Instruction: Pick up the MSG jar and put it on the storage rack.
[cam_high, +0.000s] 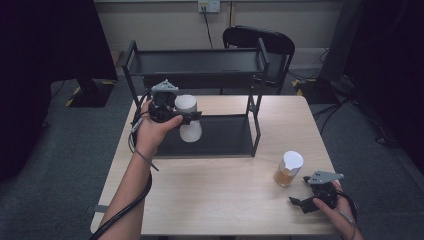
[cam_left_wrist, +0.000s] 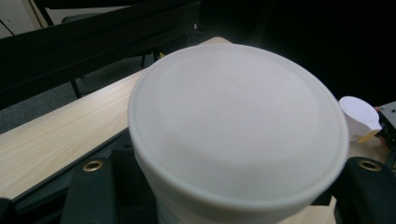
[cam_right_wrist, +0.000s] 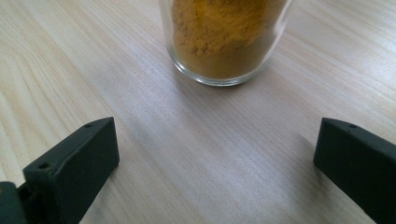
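Note:
A white-lidded, frosted white jar hangs tilted above the left part of the rack's lower shelf. My left gripper is shut on its body. In the left gripper view the jar's lid looms close, with the black fingers at either side of it. A glass jar of orange powder with a white lid stands on the table at the right. My right gripper rests just in front of it, open, and the glass jar's base lies beyond its jaws, apart from them.
The black two-tier rack stands at the back of the wooden table, with its top shelf over the lower one. A black chair is behind it. Grey carpet surrounds the table.

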